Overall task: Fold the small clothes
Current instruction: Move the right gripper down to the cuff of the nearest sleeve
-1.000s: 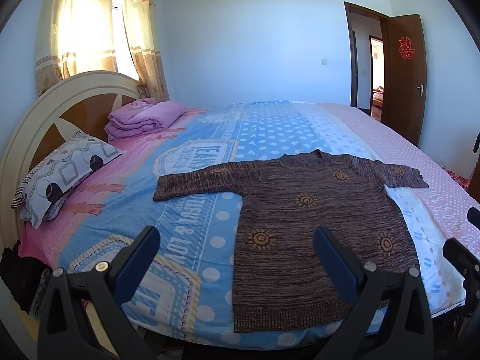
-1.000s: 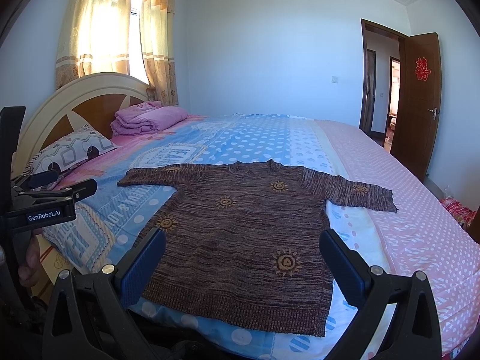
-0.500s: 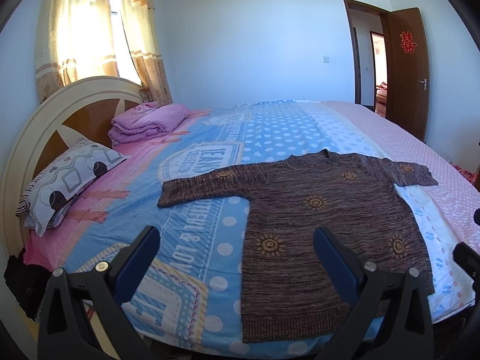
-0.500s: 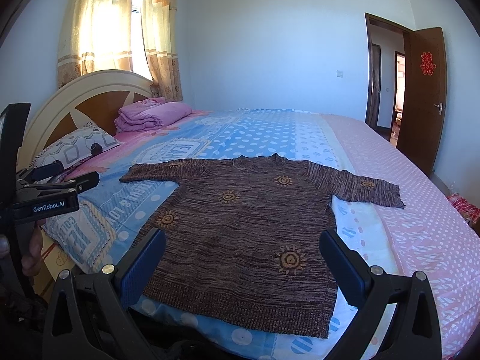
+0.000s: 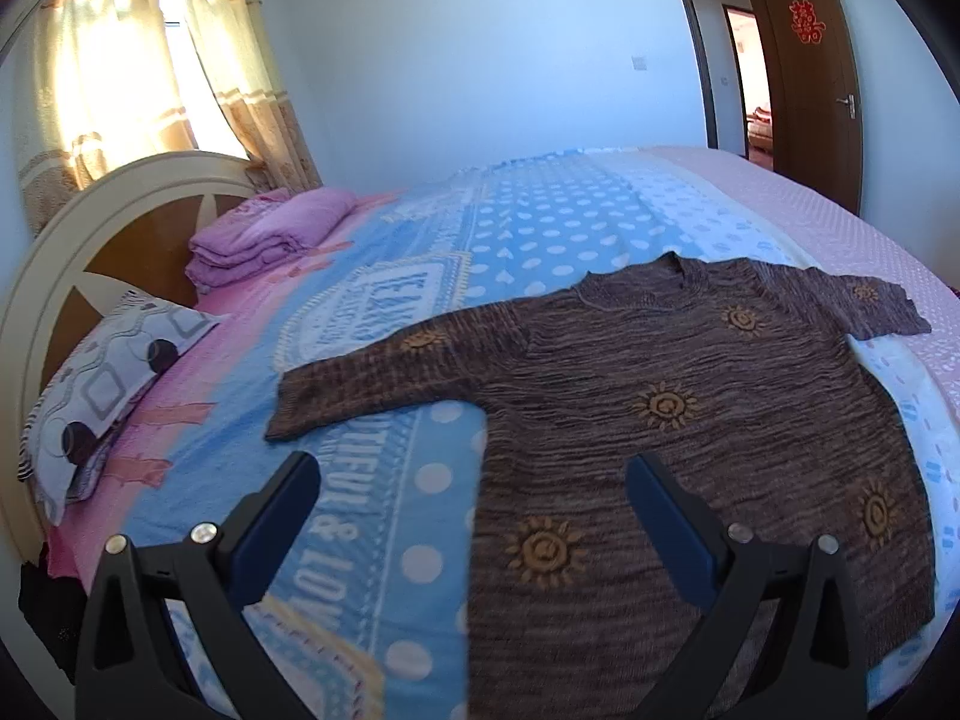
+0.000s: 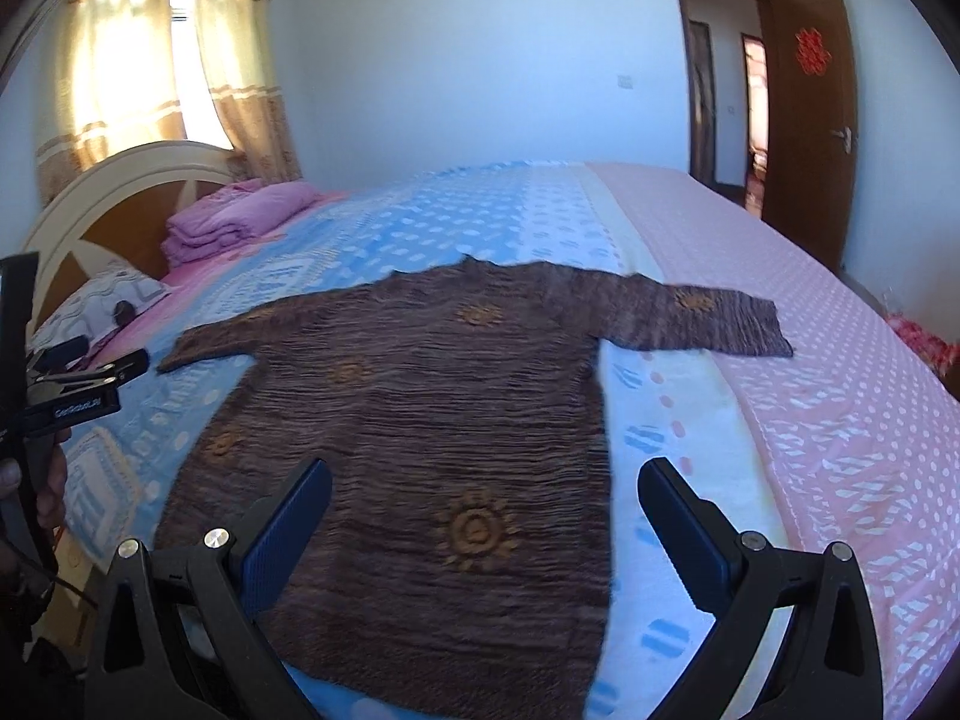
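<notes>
A brown knit sweater (image 5: 690, 420) with orange sun motifs is lying flat and face up on the bedspread (image 5: 384, 480), hem toward the near edge, neck toward the far side, both sleeves spread out to left and right. The left gripper (image 5: 474, 510) is hovering above the near left part of the garment with its jaws standing wide apart and nothing between them. The right gripper (image 6: 483, 516) is hanging over the near right part of the body, equally wide and empty. In the right wrist view the left tool shows at the left edge, held in a person's hand (image 6: 51, 480).

No fold looks made yet, so the step in hand is likely the first grasp. To do it well, each gripper should be coming down on a sleeve end or a shoulder edge, pinching only the knit and not the bedspread beneath. The left sleeve (image 5: 372, 384) cuff is lying nearest the left gripper; the right sleeve (image 6: 708, 318) is stretching away to the far right. The right view is blurred, so the hem's exact lie there is uncertain. Loose knit stretches, so lifting low and laying each sleeve straight across the chest should keep the edges aligned. A folded pink blanket (image 5: 270, 240) and a pillow (image 5: 102, 396) are sitting well apart to the left.
</notes>
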Demonstrator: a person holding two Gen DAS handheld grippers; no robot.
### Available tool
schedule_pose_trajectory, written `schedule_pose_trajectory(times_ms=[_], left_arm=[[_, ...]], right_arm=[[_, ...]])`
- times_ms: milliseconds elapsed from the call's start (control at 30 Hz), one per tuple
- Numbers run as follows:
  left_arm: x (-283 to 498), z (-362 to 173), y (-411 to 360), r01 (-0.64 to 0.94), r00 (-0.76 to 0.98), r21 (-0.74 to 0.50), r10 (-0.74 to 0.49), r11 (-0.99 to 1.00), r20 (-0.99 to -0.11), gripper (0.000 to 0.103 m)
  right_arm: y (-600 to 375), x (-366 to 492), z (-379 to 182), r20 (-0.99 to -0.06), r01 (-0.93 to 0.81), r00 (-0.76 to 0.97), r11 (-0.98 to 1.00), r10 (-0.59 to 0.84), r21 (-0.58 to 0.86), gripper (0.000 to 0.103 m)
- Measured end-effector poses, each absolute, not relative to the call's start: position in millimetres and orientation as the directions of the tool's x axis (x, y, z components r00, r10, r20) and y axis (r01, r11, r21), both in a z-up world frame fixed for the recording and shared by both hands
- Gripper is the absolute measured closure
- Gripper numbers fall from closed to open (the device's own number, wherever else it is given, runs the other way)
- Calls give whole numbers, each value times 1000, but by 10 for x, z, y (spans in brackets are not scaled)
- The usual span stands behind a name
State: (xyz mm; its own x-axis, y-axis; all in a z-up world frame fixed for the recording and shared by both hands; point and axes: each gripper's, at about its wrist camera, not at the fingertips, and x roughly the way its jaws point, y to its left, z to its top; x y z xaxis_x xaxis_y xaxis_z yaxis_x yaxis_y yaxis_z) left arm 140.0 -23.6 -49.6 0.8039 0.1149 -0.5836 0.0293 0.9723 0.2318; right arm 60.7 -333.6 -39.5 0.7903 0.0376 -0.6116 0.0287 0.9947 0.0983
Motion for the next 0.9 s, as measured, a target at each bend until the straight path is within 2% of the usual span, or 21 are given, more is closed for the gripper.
schedule_pose_trajectory(times_ms=[300, 667, 767, 833, 900], left_arm=[[2171, -859, -626, 55, 765, 292, 148, 955, -627, 0], [2819, -1127, -874, 33, 731, 301, 182, 953, -657, 0], [2958, -1147, -891, 23, 721, 279, 177, 960, -670, 0], [3030, -1164, -925, 20, 719, 277, 178, 961, -672, 0], [3113, -1184, -962, 19, 715, 278, 181, 960, -675, 0]], right_arm=[[-4428, 1229, -588, -669, 259, 736, 956, -104, 136, 1], [-5374, 1947, -644, -704, 384, 678, 919, -211, 94, 2], [-5584, 2166, -697, -722, 395, 661, 913, -203, 106, 10], [-5707, 2301, -760, -743, 394, 645, 911, -180, 121, 23], [-5814, 2424, -823, -760, 401, 627, 907, -170, 128, 27]])
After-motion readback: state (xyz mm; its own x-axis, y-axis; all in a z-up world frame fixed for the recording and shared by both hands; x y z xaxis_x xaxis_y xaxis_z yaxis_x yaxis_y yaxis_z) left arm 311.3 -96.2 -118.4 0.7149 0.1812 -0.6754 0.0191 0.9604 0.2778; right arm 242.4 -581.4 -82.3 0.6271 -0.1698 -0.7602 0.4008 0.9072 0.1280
